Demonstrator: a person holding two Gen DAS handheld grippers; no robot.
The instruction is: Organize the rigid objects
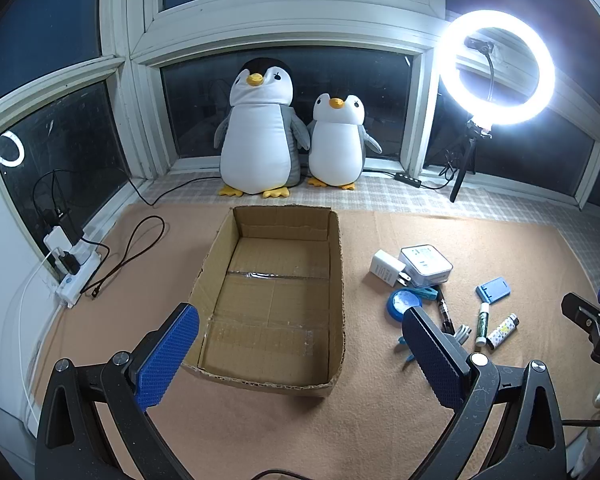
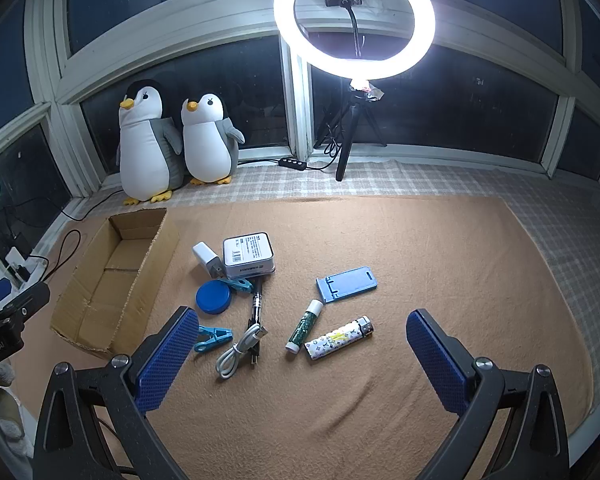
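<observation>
An empty cardboard box (image 1: pixel 274 304) lies on the tan mat; it also shows at the left of the right wrist view (image 2: pixel 112 280). To its right lie small objects: a white charger (image 2: pixel 205 258), a white square box (image 2: pixel 249 255), a blue round lid (image 2: pixel 214 297), two blue clips (image 2: pixel 214 338), a white cable (image 2: pixel 240 350), a black pen (image 2: pixel 256 304), a green tube (image 2: pixel 304 326), a patterned lighter (image 2: pixel 339 338) and a blue phone stand (image 2: pixel 347 283). My left gripper (image 1: pixel 300 360) is open above the box's near edge. My right gripper (image 2: pixel 300 360) is open and empty above the lighter and tube.
Two penguin plush toys (image 1: pixel 288 132) stand on the window ledge behind the box. A lit ring light on a tripod (image 2: pixel 354 20) stands at the back. A power strip with cables (image 1: pixel 74 272) lies at the left wall.
</observation>
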